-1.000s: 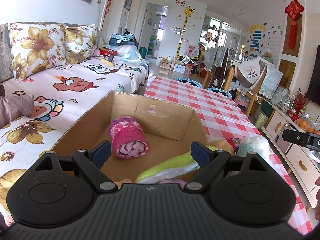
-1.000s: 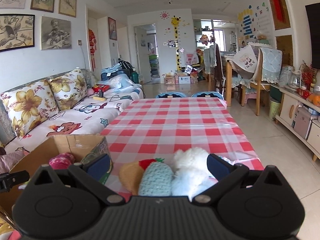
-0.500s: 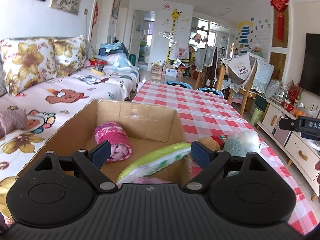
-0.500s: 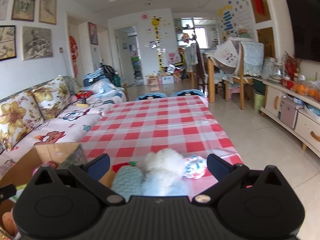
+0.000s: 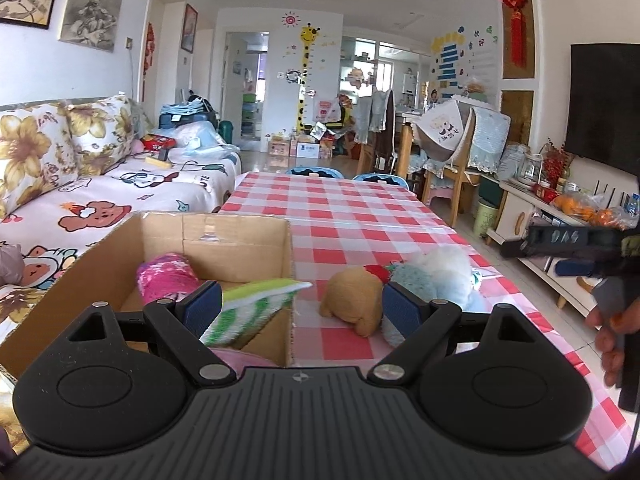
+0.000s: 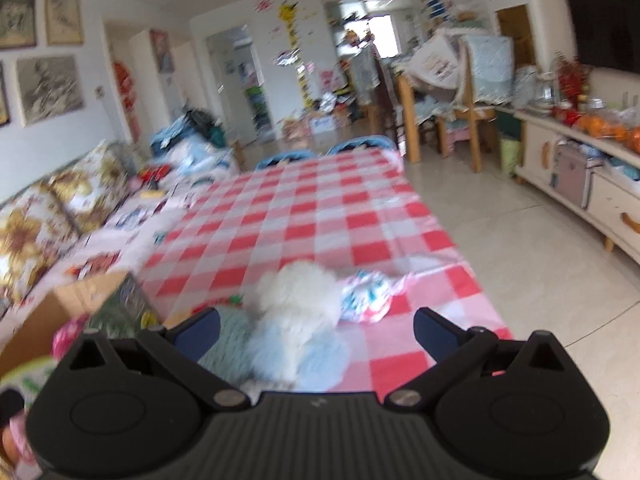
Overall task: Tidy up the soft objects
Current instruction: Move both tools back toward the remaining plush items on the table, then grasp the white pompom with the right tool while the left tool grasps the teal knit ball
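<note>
Both grippers are hanging over the near end of the checked table [image 5: 352, 216] with their fingers spread wide and nothing between them. The left gripper [image 5: 302, 308] is facing the right wall of the cardboard box [image 5: 240, 248], so its left finger is sitting over the box and its right finger over the table. Inside the box a pink knitted roll [image 5: 166, 280] is lying toward the back, and a green striped cloth [image 5: 256, 304] is leaning out over the box's right edge.

The toys not yet boxed are sitting in a tight clump on the table just right of the box: a tan plush [image 5: 354, 298] nearest the box, then a teal knitted toy [image 5: 412, 286], then a white fluffy toy [image 5: 444, 268] farthest right. A small printed bundle [image 6: 366, 294] is lying just beyond the white toy in the right wrist view.

The relation that matters is this: the right gripper [image 6: 316, 330] is pointing straight at the clump, with the white toy and the teal one lying between its fingers and just ahead of them, while the tan plush is lying just ahead of the left gripper's right finger. The right view is blurring, so exact contact cannot be told. The white toy looks roundish, with no clear long axis, so I judge a straight push forward and a squeeze would do, and the right hand seems better placed for it
</note>
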The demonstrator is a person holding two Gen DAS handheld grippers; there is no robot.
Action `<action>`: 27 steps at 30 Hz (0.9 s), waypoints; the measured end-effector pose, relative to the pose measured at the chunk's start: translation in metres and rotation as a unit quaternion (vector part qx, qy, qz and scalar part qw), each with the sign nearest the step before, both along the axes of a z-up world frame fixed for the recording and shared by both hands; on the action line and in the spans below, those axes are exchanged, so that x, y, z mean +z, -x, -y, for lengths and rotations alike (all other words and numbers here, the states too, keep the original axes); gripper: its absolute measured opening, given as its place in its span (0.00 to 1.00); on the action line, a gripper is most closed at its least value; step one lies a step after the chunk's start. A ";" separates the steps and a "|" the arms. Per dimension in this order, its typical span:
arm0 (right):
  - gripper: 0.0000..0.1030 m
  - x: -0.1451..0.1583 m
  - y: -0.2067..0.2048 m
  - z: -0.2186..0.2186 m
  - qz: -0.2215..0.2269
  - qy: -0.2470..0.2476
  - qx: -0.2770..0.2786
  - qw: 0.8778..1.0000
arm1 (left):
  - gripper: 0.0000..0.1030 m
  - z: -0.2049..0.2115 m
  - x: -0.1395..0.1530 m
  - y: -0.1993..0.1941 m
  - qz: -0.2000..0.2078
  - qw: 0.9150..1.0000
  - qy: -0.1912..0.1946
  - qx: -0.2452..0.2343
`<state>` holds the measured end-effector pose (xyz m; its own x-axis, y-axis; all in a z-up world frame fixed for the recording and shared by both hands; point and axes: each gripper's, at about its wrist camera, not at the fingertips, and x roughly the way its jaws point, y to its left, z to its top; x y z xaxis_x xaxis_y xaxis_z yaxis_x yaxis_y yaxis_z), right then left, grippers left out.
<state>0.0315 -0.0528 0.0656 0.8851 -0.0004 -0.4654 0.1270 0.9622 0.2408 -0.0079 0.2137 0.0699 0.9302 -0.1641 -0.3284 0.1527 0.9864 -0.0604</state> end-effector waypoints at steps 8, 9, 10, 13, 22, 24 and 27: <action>0.86 -0.037 -0.017 -0.036 -0.058 0.019 0.089 0.994 | 1.00 0.000 0.000 0.001 0.000 1.000 0.001 -0.006; 0.82 -0.042 -0.019 -0.042 -0.064 0.032 0.096 0.993 | 1.00 0.000 0.000 0.001 0.000 1.000 0.001 -0.006; 0.80 -0.045 -0.020 -0.045 -0.067 0.043 0.099 0.992 | 1.00 0.001 -0.001 0.001 -0.001 1.000 0.001 -0.007; 0.74 -0.054 -0.025 -0.048 -0.073 0.053 0.106 0.990 | 1.00 0.002 -0.002 0.001 -0.005 1.000 0.005 -0.009; 0.45 -0.063 -0.029 -0.043 -0.085 0.044 0.124 0.988 | 1.00 0.010 -0.003 0.005 -0.011 1.000 0.006 -0.018; 0.42 -0.062 -0.028 -0.039 -0.089 0.035 0.127 0.987 | 1.00 0.012 -0.004 0.006 -0.012 1.000 0.002 -0.018; 0.40 -0.061 -0.024 -0.038 -0.095 0.028 0.138 0.985 | 1.00 0.014 -0.005 0.007 -0.014 1.000 0.001 -0.018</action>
